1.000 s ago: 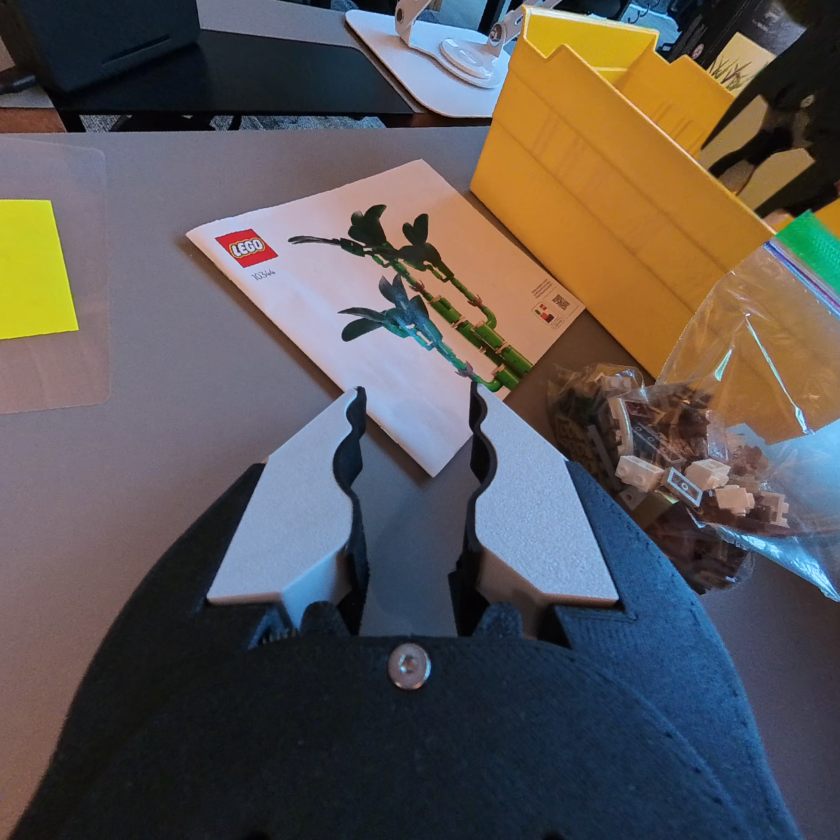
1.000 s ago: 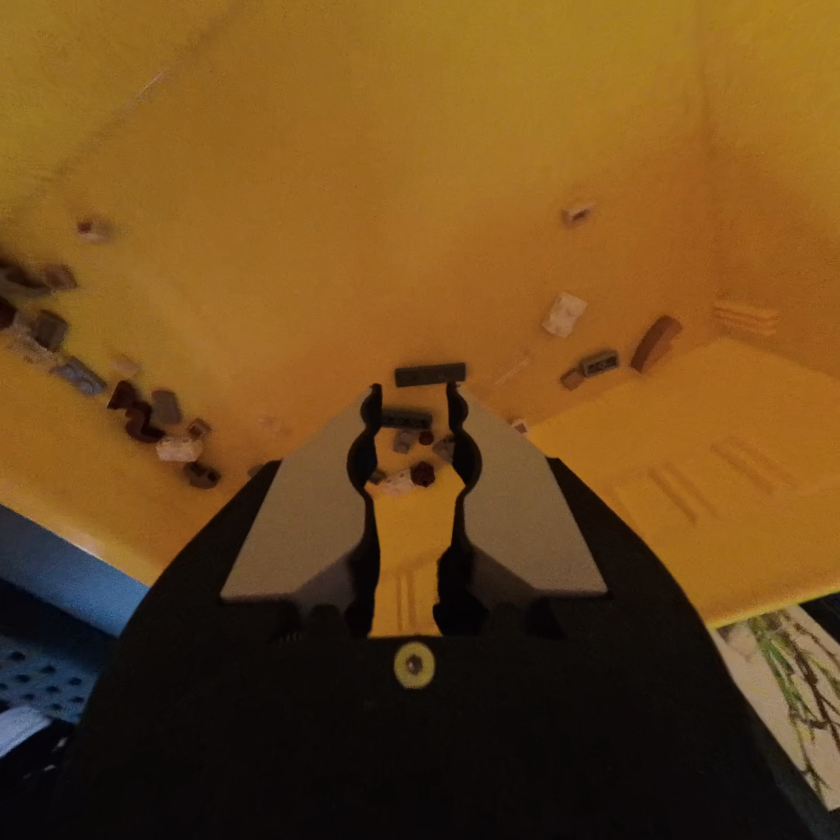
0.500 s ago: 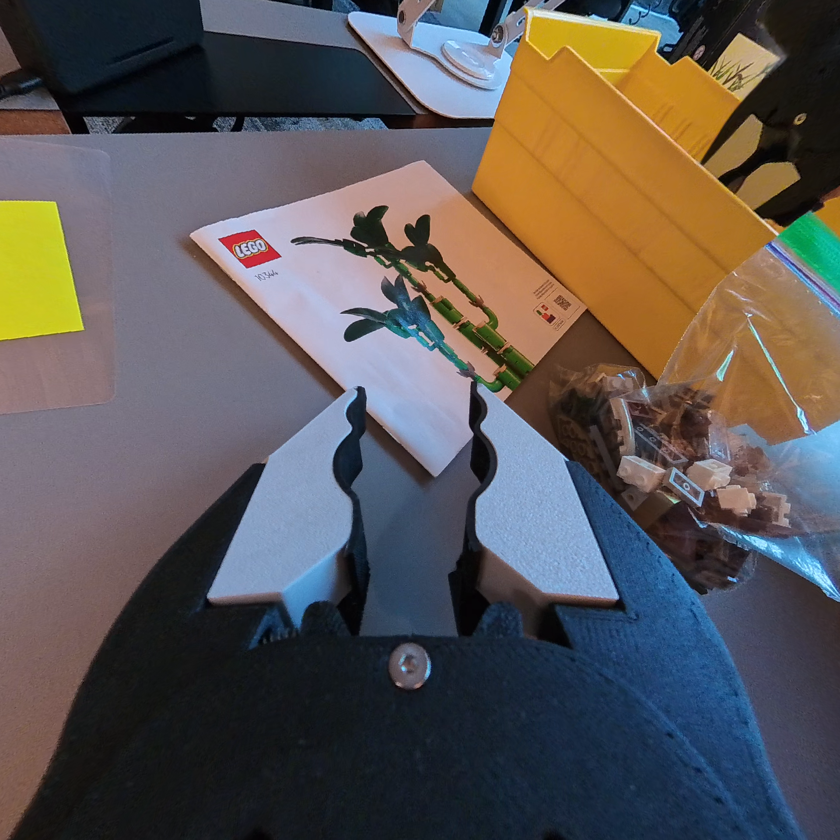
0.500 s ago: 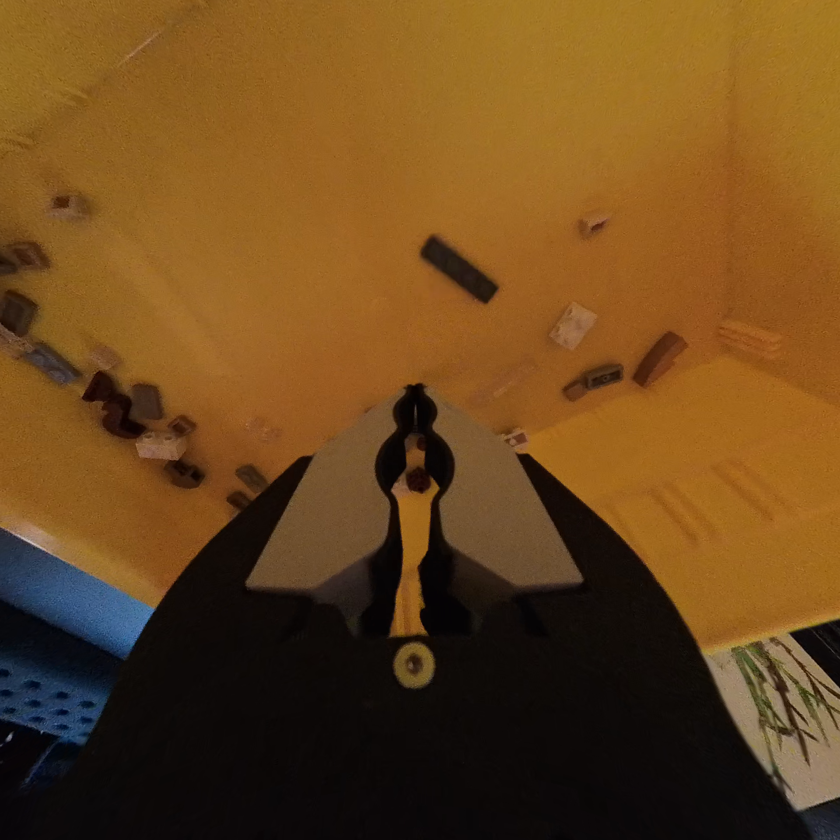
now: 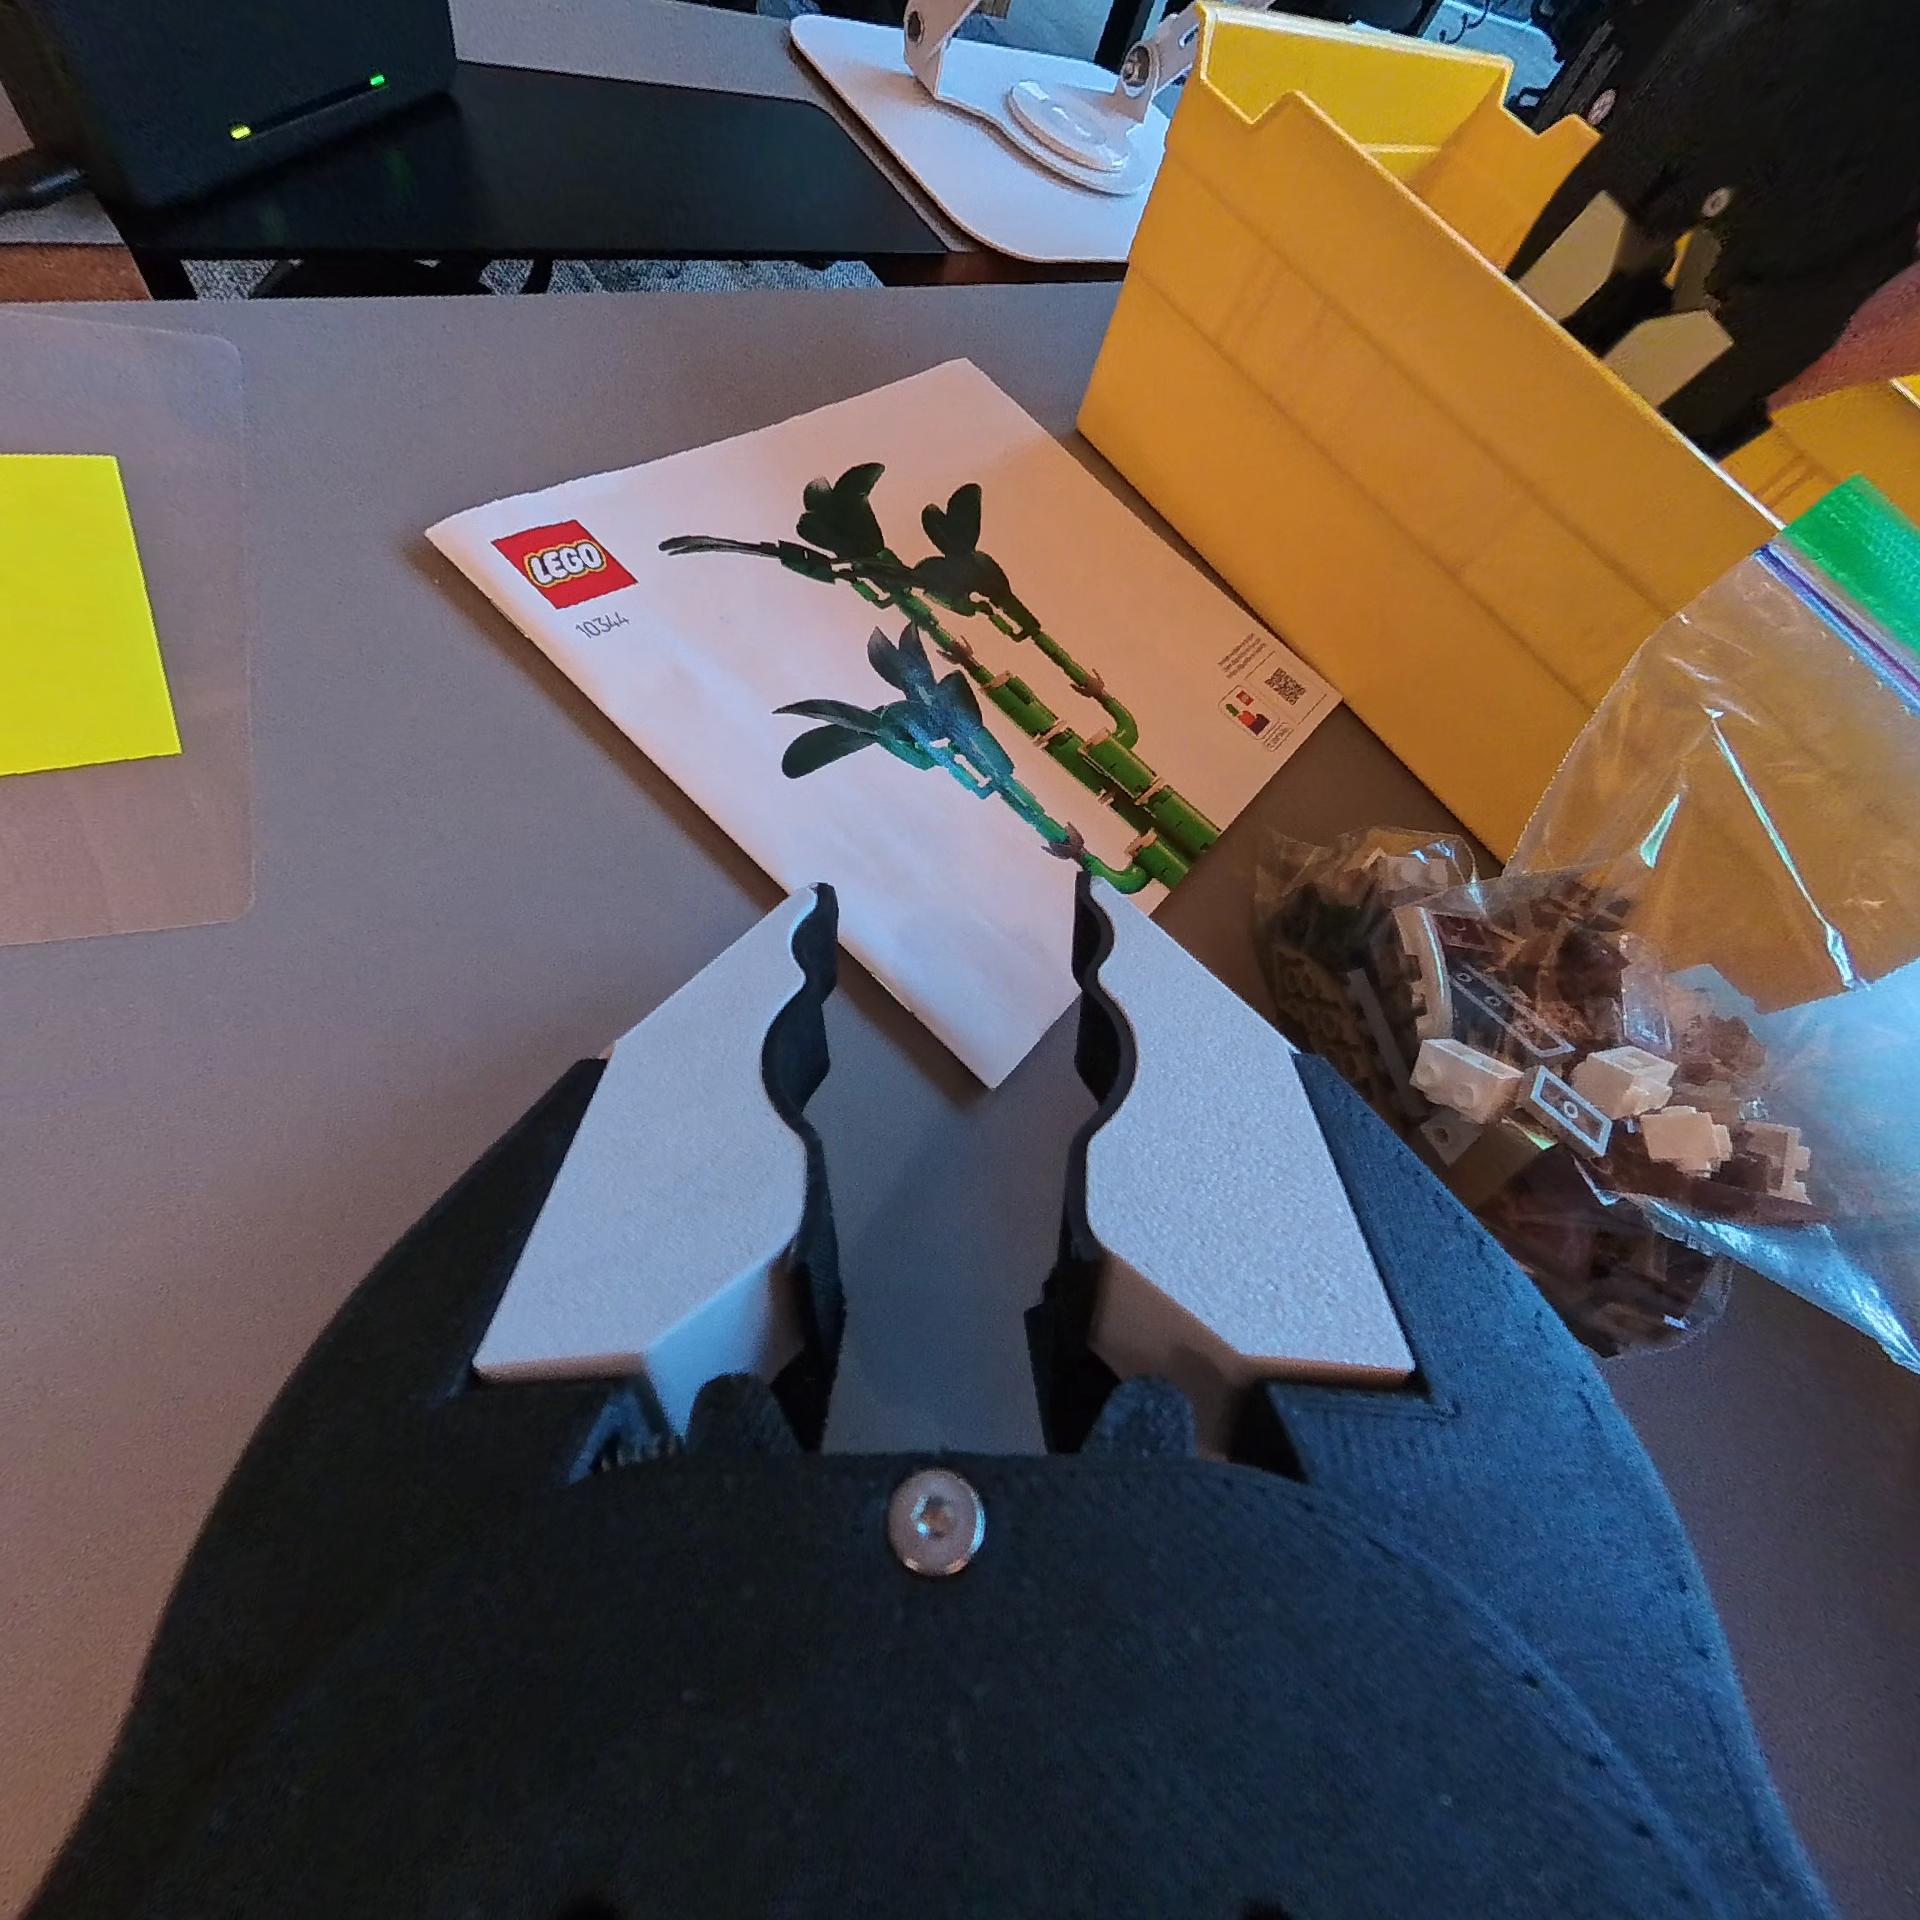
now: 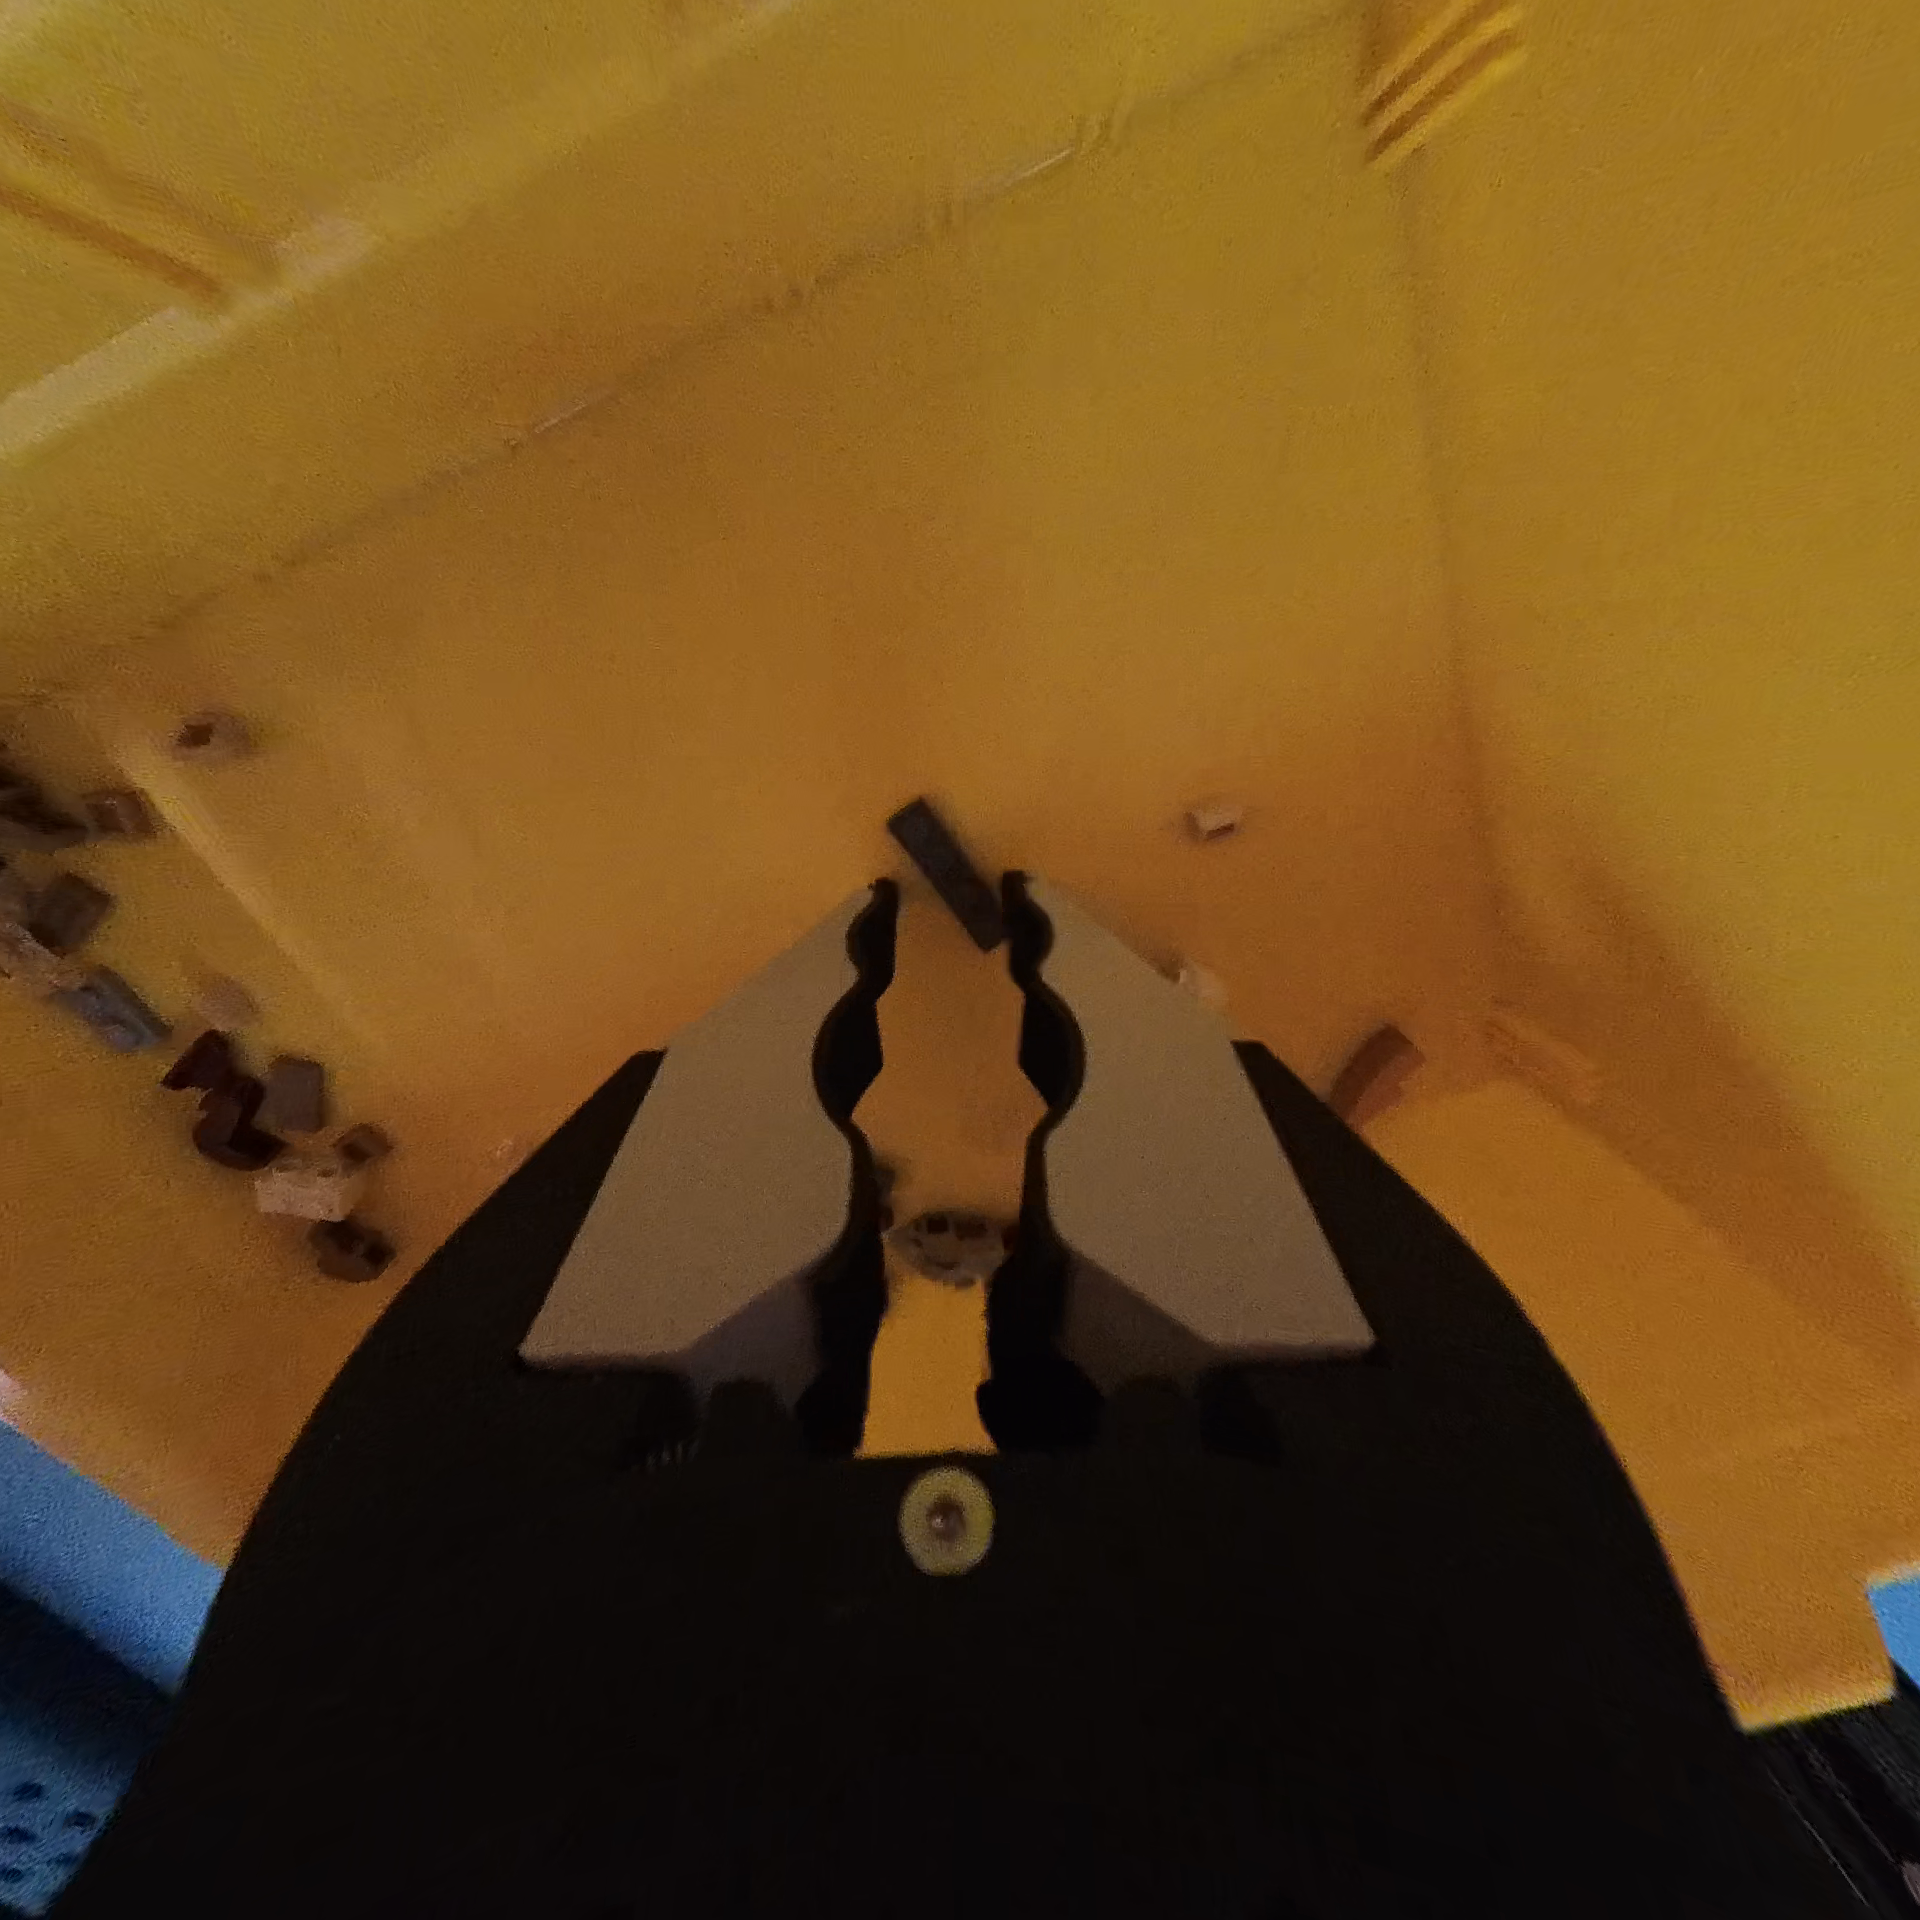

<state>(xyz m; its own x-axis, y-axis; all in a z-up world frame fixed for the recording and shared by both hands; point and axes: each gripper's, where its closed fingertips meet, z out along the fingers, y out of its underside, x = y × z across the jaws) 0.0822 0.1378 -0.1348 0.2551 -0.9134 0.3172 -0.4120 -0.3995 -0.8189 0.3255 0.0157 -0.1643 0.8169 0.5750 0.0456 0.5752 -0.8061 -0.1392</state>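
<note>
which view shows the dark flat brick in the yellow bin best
The right wrist view: the dark flat brick lies on the yellow bin floor just past the right gripper. The left wrist view shows only the bin's outer wall.

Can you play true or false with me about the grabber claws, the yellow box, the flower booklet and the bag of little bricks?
1. The left gripper is open and holds nothing. True.
2. The booklet lies inside the yellow box. False: it lies flat on the table, beside the box.
3. The right gripper reaches inside the yellow box. True.
4. The right gripper is clamped shut on a dark flat brick. False: its jaws are apart, the brick just beyond the tips.
5. The clear bag of bricks is empty. False: it holds many small bricks.
</note>
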